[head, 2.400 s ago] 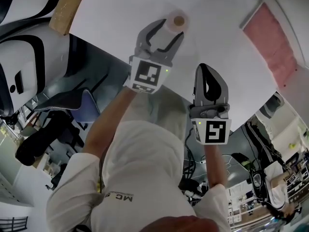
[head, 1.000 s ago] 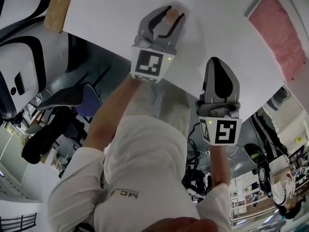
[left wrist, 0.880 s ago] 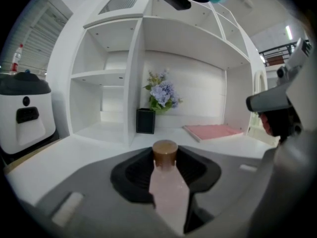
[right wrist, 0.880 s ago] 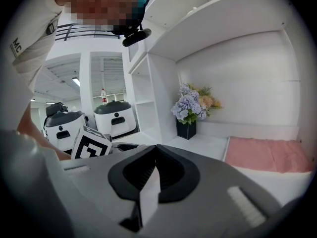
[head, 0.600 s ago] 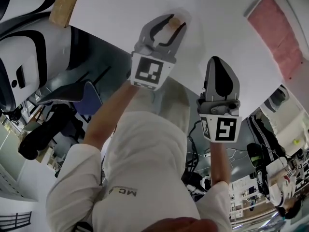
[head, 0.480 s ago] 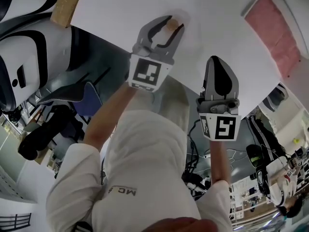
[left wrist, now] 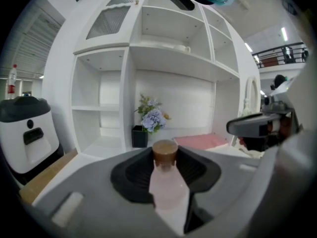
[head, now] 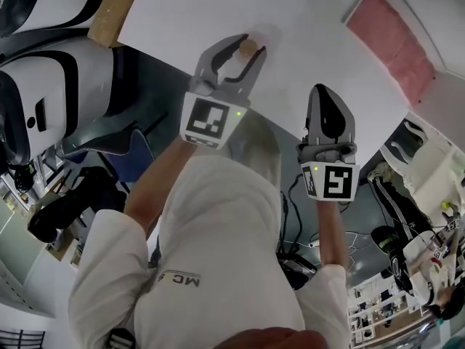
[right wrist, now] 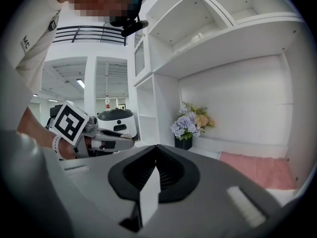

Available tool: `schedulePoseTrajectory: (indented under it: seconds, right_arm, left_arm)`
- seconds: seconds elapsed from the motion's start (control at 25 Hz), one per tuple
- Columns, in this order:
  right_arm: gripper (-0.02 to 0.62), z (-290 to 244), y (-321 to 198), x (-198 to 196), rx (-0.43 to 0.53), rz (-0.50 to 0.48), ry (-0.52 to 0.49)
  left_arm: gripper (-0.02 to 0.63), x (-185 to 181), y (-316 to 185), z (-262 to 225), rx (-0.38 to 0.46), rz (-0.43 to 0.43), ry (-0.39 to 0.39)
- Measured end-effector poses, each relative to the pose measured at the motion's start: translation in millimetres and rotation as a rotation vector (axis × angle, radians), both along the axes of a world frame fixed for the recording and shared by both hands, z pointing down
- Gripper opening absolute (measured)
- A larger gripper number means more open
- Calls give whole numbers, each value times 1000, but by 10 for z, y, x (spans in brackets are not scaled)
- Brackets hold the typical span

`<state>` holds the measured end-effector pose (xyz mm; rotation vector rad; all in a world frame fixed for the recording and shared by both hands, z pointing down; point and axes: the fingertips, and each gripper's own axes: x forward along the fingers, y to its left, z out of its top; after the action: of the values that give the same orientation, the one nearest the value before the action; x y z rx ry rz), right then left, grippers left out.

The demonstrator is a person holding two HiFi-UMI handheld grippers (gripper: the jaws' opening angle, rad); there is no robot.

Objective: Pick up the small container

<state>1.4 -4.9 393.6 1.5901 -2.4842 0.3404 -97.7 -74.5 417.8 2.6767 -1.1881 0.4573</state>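
Observation:
The small container is a clear pinkish bottle (left wrist: 167, 190) with a brown cork cap (left wrist: 164, 151). It stands upright between the jaws of my left gripper (left wrist: 166, 168), which is shut on its body. In the head view the cap (head: 248, 48) shows between the left gripper's fingertips (head: 234, 51) over the white table (head: 312, 35), near its front edge. Whether its base touches the table is hidden. My right gripper (head: 324, 102) hovers to the right, shut and empty, its pads together (right wrist: 154, 171).
A pink cloth (head: 389, 46) lies at the table's far right. A wooden board (head: 116, 9) and a white machine (head: 51, 100) are at the left. White shelving with a flower pot (left wrist: 144, 129) stands behind the table. The person's body fills the lower head view.
The left jaws, earlier open around the container standing on the table, have shut on it. Gripper and container then drew slightly left and toward the person. The right gripper stayed shut.

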Motion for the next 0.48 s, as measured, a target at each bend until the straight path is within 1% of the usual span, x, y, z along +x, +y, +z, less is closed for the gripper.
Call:
schedulePoseTrajectory:
  seconds: [0.12, 0.2, 0.28, 0.48]
  right_arm:
    - [-2, -137, 53, 120, 5, 12, -6]
    - [-2, -230, 93, 195, -11, 20, -34]
    - [-2, -335, 151, 263, -23, 26, -57]
    - [-2, -627, 321, 404, -12, 29, -56]
  left_arm:
    - [141, 50, 89, -216, 1, 4, 8]
    - [141, 80, 149, -388, 2, -1, 26]
    - [141, 98, 239, -542, 3, 2, 26]
    - [141, 150, 489, -898, 8, 27, 26]
